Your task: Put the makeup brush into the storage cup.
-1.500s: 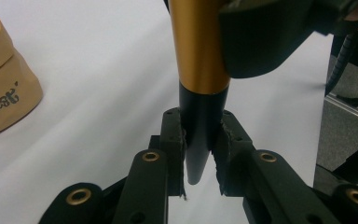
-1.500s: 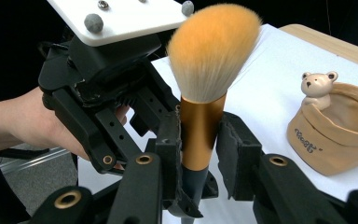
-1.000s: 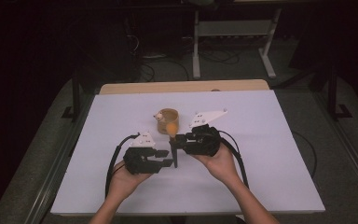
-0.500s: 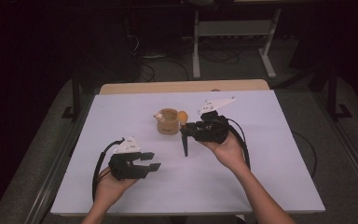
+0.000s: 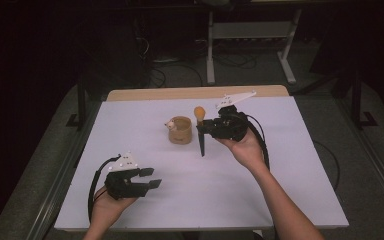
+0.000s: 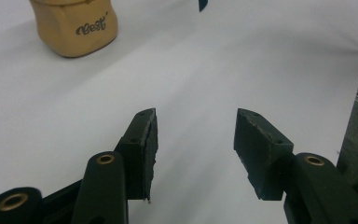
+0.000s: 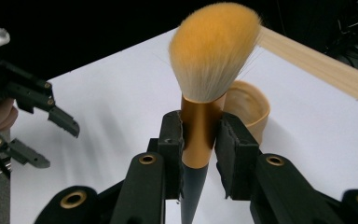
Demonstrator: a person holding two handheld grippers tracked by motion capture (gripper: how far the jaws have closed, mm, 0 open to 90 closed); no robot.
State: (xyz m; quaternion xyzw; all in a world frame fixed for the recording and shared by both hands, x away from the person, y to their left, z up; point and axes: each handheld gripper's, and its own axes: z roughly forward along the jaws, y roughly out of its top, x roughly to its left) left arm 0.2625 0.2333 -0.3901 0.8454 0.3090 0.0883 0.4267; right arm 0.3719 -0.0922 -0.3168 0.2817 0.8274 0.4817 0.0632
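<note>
Brush (image 7: 205,93), one only, stands upright in my right gripper (image 5: 206,131), pinched at its copper ferrule with orange bristles at twelve o'clock and the dark handle pointing to six, above the white table (image 5: 280,190); one tan cup (image 5: 180,130) sits at nine o'clock from it, just beside; my left gripper (image 5: 151,179), one of two, hangs at seven o'clock from the cup, well apart, its jaws spread and just been opening, nothing between them.

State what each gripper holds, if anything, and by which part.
The right gripper holds a brush by its gold ferrule, just under the bristles. The left gripper holds nothing; its jaws, just opening, stand apart with nothing between them.
</note>
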